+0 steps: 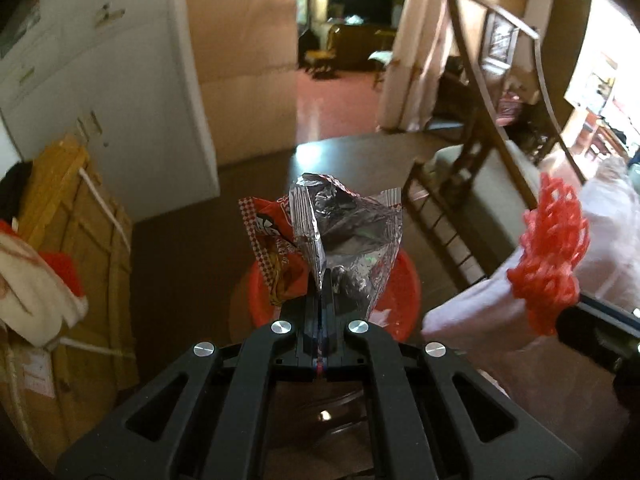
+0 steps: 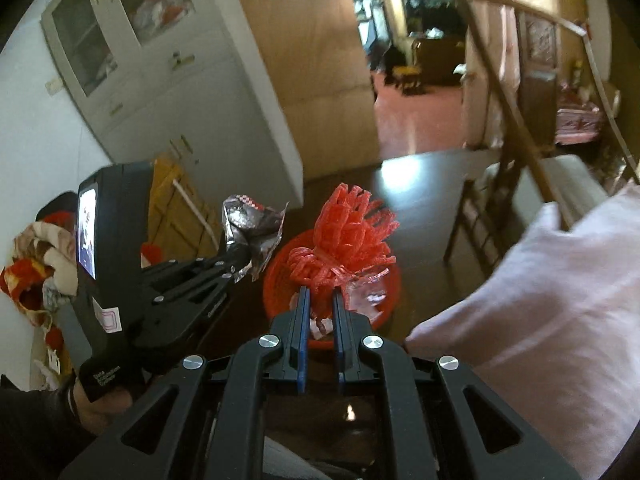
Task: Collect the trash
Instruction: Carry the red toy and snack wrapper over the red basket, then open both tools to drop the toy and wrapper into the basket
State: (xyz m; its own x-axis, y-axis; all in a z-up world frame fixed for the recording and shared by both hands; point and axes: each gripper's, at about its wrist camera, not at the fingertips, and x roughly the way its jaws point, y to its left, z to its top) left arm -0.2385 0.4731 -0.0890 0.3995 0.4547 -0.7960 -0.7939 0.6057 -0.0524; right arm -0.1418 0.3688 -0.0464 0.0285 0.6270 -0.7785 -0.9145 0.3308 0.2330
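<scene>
While each tool grips trash, foil wrapper point(image 1: 344, 236) left, red netting point(image 2: 348, 248) right, a red basin point(image 2: 384, 304) sits below.

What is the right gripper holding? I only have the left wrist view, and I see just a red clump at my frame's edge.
Observer: The right gripper is shut on a red foam net, bunched between its fingers.
Operator: Is it over the bin?
Observer: Yes, in the right wrist view the net hangs above the red basket, which sits on the dark floor.
Operator: Anything already in that basket? My snack wrapper blocks it.
Observer: Some clear crumpled plastic shows inside it, near the right rim.
Operator: And my own grip?
Observer: From the right side, the left gripper pinches the snack wrapper at its lower end, left of the basket rather than over it.
</scene>
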